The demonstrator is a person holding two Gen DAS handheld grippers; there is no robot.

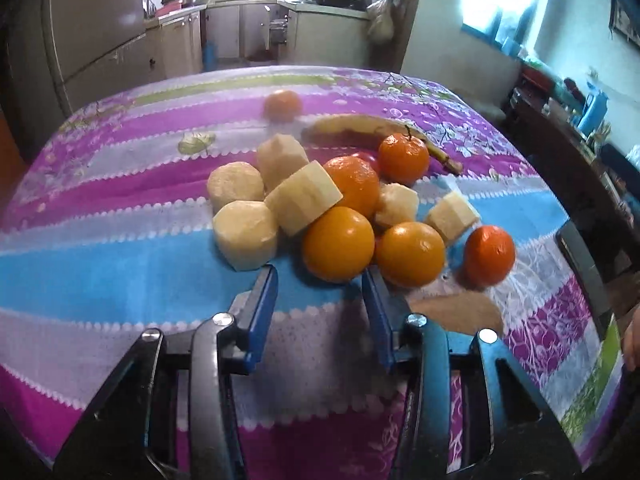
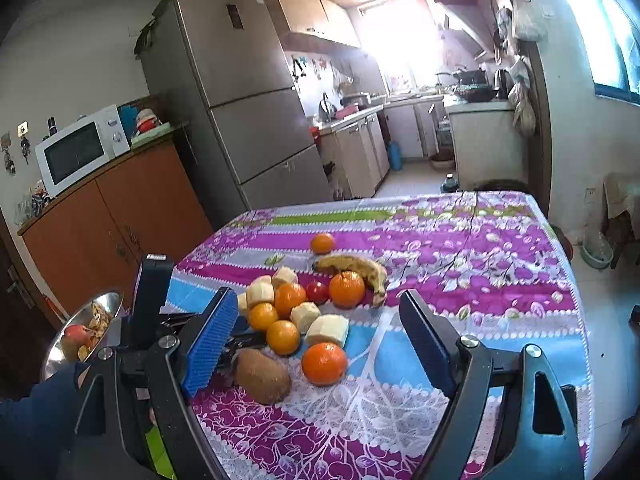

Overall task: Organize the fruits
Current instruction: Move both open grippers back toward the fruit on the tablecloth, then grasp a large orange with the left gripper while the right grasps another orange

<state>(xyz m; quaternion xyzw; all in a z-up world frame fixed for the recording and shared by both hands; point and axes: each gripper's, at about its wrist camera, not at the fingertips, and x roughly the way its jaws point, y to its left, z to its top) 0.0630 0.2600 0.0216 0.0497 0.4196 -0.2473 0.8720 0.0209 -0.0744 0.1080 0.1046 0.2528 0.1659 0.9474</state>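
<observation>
A pile of fruit lies on the striped tablecloth [image 1: 120, 260]: several oranges, pale peeled chunks [image 1: 244, 236], a banana [image 1: 360, 128] and a brown kiwi [image 2: 262, 376]. My left gripper [image 1: 320, 280] is open just above the cloth, its blue fingertips right before one orange [image 1: 338, 244], with nothing between them. The kiwi [image 1: 456, 312] peeks out behind its right finger. My right gripper [image 2: 320, 304] hovers higher and nearer, open wide and holding nothing, with an orange [image 2: 324, 362] and a small red tomato [image 2: 317, 292] below. One orange [image 2: 322, 243] lies apart, farther back.
A steel bowl [image 2: 84, 328] with an apple and peels sits off the table's left edge, beside a dark sleeve [image 2: 32, 412]. Behind stand a fridge [image 2: 240, 92], a microwave [image 2: 80, 152] on an orange cabinet, and kitchen counters. A dark chair back [image 1: 580, 272] borders the table's right side.
</observation>
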